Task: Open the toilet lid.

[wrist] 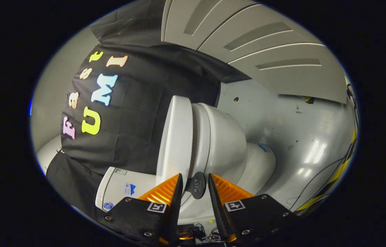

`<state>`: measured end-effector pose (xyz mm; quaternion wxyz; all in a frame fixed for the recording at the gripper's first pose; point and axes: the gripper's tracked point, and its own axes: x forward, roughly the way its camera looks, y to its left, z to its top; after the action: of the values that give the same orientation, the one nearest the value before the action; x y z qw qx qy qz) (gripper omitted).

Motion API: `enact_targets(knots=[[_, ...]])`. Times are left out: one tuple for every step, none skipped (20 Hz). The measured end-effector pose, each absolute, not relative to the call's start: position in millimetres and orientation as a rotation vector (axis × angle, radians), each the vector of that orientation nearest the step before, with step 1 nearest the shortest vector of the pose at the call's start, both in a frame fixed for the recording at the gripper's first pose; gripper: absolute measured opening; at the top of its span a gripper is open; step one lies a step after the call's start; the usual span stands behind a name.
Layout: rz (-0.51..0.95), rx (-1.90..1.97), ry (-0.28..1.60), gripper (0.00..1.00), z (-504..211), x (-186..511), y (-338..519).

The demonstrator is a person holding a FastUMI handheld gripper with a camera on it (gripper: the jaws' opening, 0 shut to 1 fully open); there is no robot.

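A white toilet lies sideways in this rolled view. Its lid (175, 137) rests flat against the seat and bowl (225, 144), and the tank (124, 187) sits beside the black cloth wall. A small dark round lift tab (196, 186) sticks out from the lid's edge. My gripper (194, 175) is right at this tab. The tab sits between the two fingertips with a thin gap showing on each side. The fingers are a narrow way apart and neither visibly presses on the tab.
The grey glossy floor (299, 137) stretches beyond the bowl, with thin cables (316, 181) and a yellow-black strip (337, 178) along its far side. Grey panelled walls (265, 44) stand behind. More wires lie under the fingers.
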<state>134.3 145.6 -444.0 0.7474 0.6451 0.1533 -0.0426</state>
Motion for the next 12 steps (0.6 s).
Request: enact_targets(knots=[[-0.073,1.431,0.317,0.46,-441,137,149],[-0.074,1.437,0.316,0.42,-443,140,149],[-0.076,1.445,0.321,0.39,-447,139,150],[-0.068,1.468,0.317,0.34,-446,141,151],[-0.069,1.486,0.320,0.28,-445,142,153],[-0.076,1.489,0.328,0.23,-448,143,152],[-0.073,1.496,0.323,0.16,-449,142,153],[-0.074,1.492,0.326,0.09,-452,144,154],[-0.079,1.488,0.328,0.08,-452,143,154],[-0.077,1.490,0.335,0.07,-453,142,152],[-0.079,1.495,0.336,0.07,-454,142,153],[-0.079,1.499,0.339,0.07,-454,141,152]])
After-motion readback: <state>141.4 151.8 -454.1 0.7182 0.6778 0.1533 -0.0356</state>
